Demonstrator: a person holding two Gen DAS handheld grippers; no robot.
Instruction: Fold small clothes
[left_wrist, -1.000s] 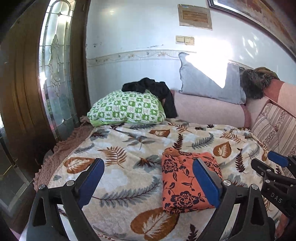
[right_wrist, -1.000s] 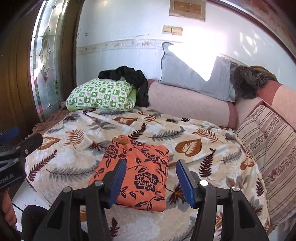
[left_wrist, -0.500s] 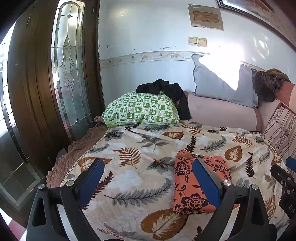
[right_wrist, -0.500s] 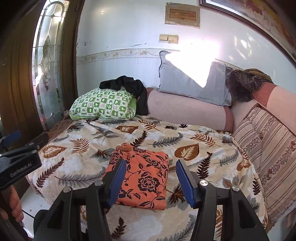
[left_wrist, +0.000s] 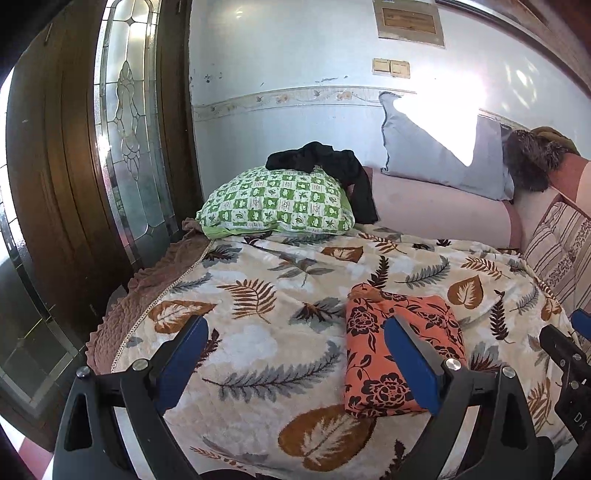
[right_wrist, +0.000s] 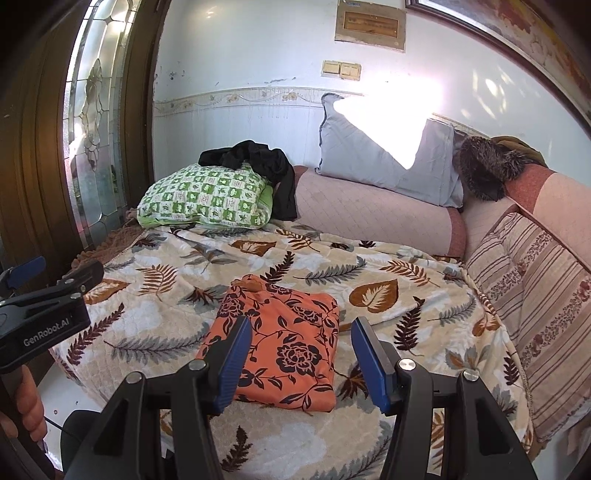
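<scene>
The orange flowered cloth (right_wrist: 280, 347) lies on the leaf blanket (right_wrist: 388, 317), near the front edge of the bed. It is already folded into a neat, flat rectangle. One small bump sticks up at its far corner, but the rest looks tidy. So the folding of this piece looks done, or very close to done.

A black piece of clothing (left_wrist: 328, 166) lies in a heap on top of the green checked pillow (left_wrist: 280, 203) at the back of the bed. It is not folded. It may be the next thing to fold, but I cannot be sure it is part of the job.

The left gripper (left_wrist: 295, 354) is wide open. Nothing is between its blue fingers (left_wrist: 184, 354). It hangs above the blanket, to the left of the orange cloth, and does not touch it.

The right gripper (right_wrist: 301, 360) is open too, with a big gap. It holds nothing. The orange cloth shows in the gap, but the gripper seems to be up in the air in front of it, not on it.

Both grippers are free and ready for a new piece.
</scene>
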